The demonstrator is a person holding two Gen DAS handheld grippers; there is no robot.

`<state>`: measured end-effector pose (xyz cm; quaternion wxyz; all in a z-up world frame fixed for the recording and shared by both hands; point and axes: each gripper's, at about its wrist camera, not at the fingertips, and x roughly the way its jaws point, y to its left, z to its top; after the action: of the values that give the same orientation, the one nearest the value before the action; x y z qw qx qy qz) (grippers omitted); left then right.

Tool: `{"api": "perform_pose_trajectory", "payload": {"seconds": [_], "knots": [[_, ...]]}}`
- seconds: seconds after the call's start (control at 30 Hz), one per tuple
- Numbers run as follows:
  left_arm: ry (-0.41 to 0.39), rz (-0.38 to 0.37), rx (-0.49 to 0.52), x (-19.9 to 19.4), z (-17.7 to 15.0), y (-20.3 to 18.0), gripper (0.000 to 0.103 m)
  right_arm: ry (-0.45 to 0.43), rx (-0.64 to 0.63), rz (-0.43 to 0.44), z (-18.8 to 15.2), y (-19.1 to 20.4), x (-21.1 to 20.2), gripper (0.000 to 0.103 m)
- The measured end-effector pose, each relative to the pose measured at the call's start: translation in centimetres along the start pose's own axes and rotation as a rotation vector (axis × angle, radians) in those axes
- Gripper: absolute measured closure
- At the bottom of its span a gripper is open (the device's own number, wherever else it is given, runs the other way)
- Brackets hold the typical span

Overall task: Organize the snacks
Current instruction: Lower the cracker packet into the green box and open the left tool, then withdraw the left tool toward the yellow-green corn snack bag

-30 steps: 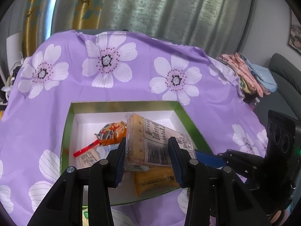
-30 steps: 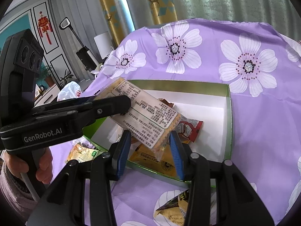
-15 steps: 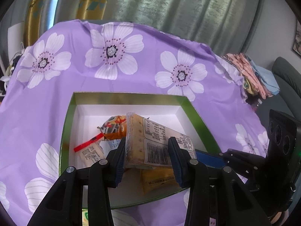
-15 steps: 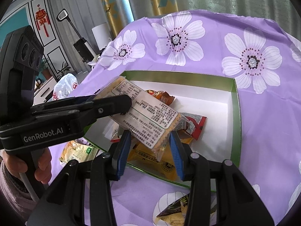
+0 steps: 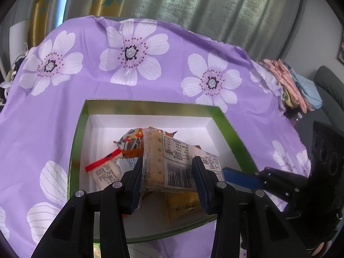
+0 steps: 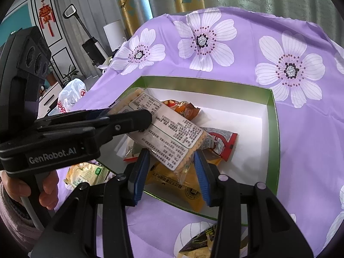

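Purple flowered cloth covers the desk (image 5: 64, 111), where a green box (image 5: 228, 124) holds snacks. Both the left tongs (image 5: 168, 178) and right tongs (image 6: 171, 172) clamp one cracker pack (image 6: 169, 133) above the box's near edge.

Flowered purple tablecloth (image 5: 64, 116) under green box (image 5: 77, 133)

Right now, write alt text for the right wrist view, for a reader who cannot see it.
Both grippers hold one clear pack of crackers over a green box of snacks: the left gripper clamps its far end, the right gripper its near corner. The box sits on a purple flowered cloth, with more snack packets outside it.
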<state>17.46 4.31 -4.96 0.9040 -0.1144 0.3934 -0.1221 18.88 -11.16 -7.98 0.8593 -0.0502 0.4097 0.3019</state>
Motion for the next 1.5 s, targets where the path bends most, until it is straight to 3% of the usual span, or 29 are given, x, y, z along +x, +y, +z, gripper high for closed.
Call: {"api": "perform_pose_trajectory", "payload": {"seconds": [0.07,0.1,0.17,0.23,0.5,0.53,0.6,0.63,0.67,0.73,0.83,1.03,1.17,1.23,1.5], "knots": [[0.021,-0.027,-0.005,0.4,-0.2,-0.2,0.061,-0.017,-0.004,0.046,0.3,0.2,-0.3,0.060],[0.012,-0.011,-0.004,0.5,-0.3,-0.3,0.061,-0.012,-0.015,0.037,0.4,0.6,-0.3,0.064],[0.005,-0.003,-0.010,0.7,-0.3,-0.3,0.061,-0.008,-0.055,-0.014,0.7,1.2,-0.2,0.063],[0.016,-0.014,-0.023,0.8,-0.2,0.0,0.061,-0.012,-0.055,-0.011,0.6,1.2,-0.3,0.062],[-0.004,0.075,0.036,-0.3,-0.3,-0.9,0.061,-0.019,-0.031,0.018,0.3,0.8,-1.0,0.060],[-0.008,0.093,0.044,-0.6,-0.3,-1.1,0.058,-0.023,-0.033,0.015,0.2,0.9,-1.2,0.060],[-0.019,0.124,0.053,-1.0,-0.3,-1.2,0.039,-0.029,-0.028,0.010,0.2,1.0,-1.5,0.060],[-0.026,0.140,0.055,-1.5,-0.3,-1.3,0.024,-0.035,-0.021,0.007,0.1,0.9,-1.8,0.058],[-0.032,0.146,0.054,-1.7,-0.2,-1.2,0.020,-0.044,-0.012,0.004,0.1,0.9,-2.2,0.055],[-0.048,0.160,0.054,-2.5,-0.2,-1.2,0.020,-0.067,0.005,-0.007,-0.2,0.7,-3.0,0.040],[-0.065,0.179,0.058,-3.8,-0.3,-1.4,0.019,-0.095,0.026,-0.022,-0.7,0.6,-4.4,0.030],[-0.087,0.157,0.059,-6.7,-1.0,-2.1,0.015,-0.114,0.062,-0.011,-2.1,0.6,-7.0,0.028],[-0.107,0.096,-0.010,-10.0,-1.8,-0.8,0.009,-0.127,0.078,0.002,-3.9,1.1,-9.1,0.027],[-0.122,0.106,-0.040,-11.6,-2.2,0.0,0.009,-0.136,0.087,0.007,-4.9,1.3,-10.2,0.021],[-0.134,0.212,-0.144,-16.2,-5.9,4.2,0.009,-0.135,0.102,0.026,-7.6,2.0,-12.0,0.020]]}}
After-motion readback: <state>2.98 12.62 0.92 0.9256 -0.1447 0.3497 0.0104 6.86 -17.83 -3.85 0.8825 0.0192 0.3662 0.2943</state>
